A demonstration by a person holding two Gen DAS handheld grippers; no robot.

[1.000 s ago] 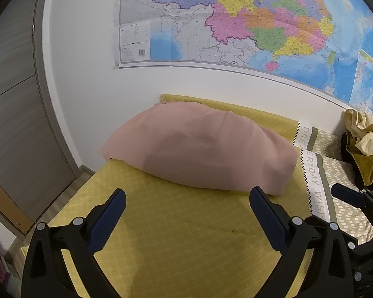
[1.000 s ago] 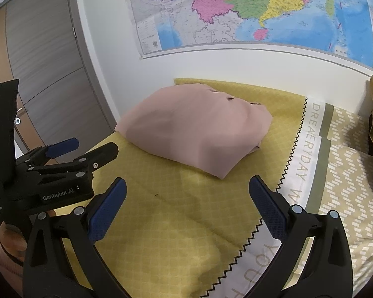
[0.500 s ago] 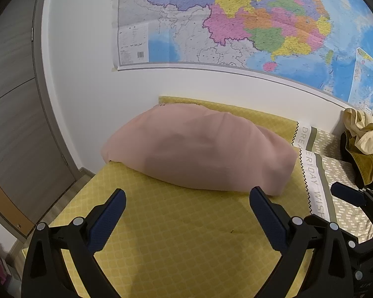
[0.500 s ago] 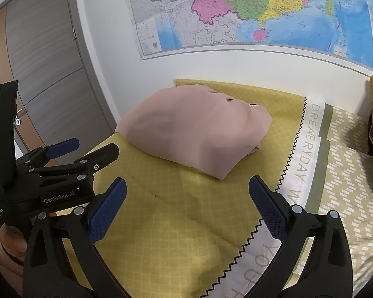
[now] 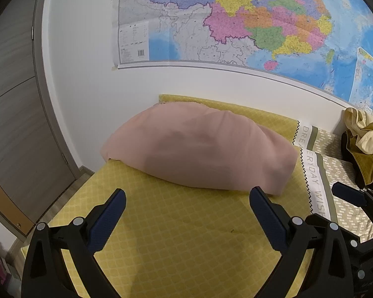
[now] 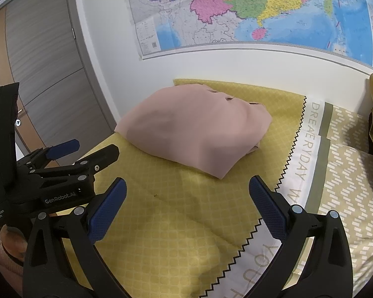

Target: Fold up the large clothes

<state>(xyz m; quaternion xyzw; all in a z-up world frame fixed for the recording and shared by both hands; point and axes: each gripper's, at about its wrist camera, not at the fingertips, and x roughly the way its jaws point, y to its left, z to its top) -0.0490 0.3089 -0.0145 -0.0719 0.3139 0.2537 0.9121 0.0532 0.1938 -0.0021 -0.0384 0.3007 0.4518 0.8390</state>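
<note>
The folded pink garment point(image 5: 201, 149) lies as a rounded bundle on the yellow bedspread point(image 5: 181, 236) near the wall. Left hand-held gripper point(image 5: 186, 213) and right hand-held gripper point(image 6: 187, 201): jaws wide apart, empty. The garment's underside folds are hidden.

**Clearance Around the Bed Surface**

You have open yellow bedspread point(image 5: 186, 243) between both grippers and the folded pink garment point(image 5: 201, 149), with nothing lying on it. The garment blocks the far side, sitting near the white wall point(image 5: 87, 79). On your right, the heap of clothes point(image 5: 363, 144) obstructs the far corner. In the right wrist view, the left gripper point(image 6: 87, 151) occupies the space to the left, jaws spread.
</note>
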